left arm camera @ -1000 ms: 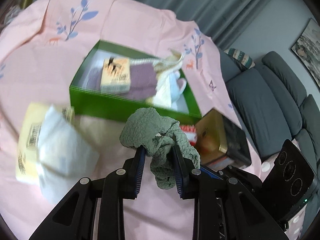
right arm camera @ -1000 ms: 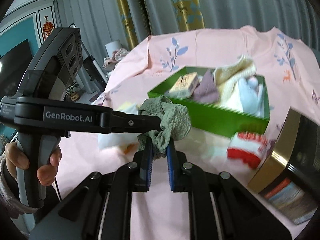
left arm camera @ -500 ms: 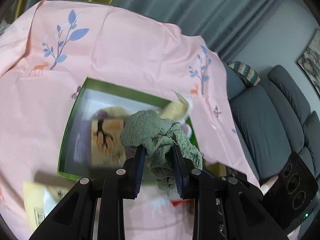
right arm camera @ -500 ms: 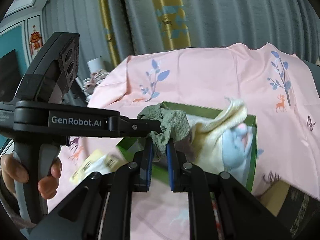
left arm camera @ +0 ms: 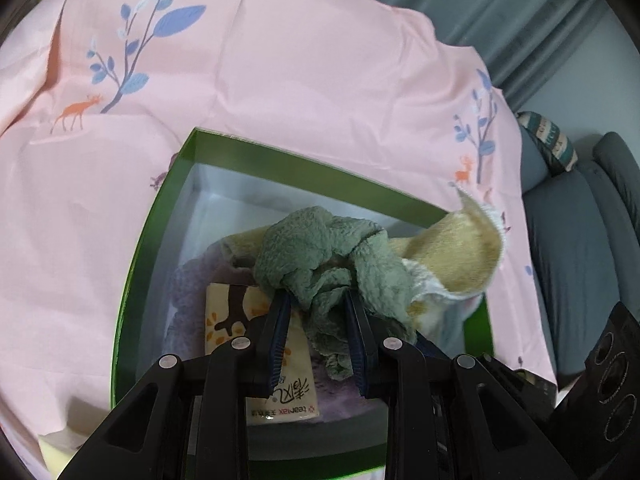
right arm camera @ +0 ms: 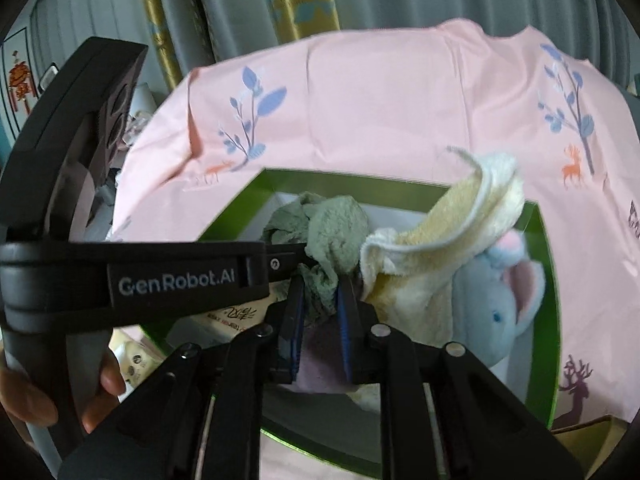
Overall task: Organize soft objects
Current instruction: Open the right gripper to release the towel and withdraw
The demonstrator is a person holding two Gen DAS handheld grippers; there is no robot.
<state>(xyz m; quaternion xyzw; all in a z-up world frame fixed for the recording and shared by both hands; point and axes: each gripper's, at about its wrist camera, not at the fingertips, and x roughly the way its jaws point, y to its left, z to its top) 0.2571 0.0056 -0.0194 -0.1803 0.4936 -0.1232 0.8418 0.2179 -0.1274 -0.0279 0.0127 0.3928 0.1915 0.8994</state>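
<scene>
A second ago I held the green cloth point(left arm camera: 332, 256) over bare pink sheet, short of the box; now it hangs right above the green box point(left arm camera: 132, 280), so the carry is nearly done and, I judge, only the lowering and letting go remain. Both my tongs grip the same bundle: the left tongs point(left arm camera: 318, 312) are clenched on its lower folds, and the right tongs point(right arm camera: 320, 300) pinch it from the other side, with the left handle crossing the right view at 9 o'clock. The cloth is a nubbly terry, crumpled into a loose knot with a tail drooping between the left fingers. Under it, at 6 o'clock in the left view, lies a flat glossy packet point(left arm camera: 256, 344) with printed characters, resting on a fuzzy mauve cloth point(left arm camera: 188, 292). At 3 o'clock a cream fleece point(left arm camera: 456, 252) arches up, stiff-edged with a white rim, leaning past the box's far corner. In the right view a pale blue plush point(right arm camera: 496, 304) with pink ears sits at 3 o'clock, round and squashy. The box has rigid walls, green outside and white within, and sits on the pink sheet point(left arm camera: 280, 60), thin cotton, creased and printed with blue sprigs and orange deer.
</scene>
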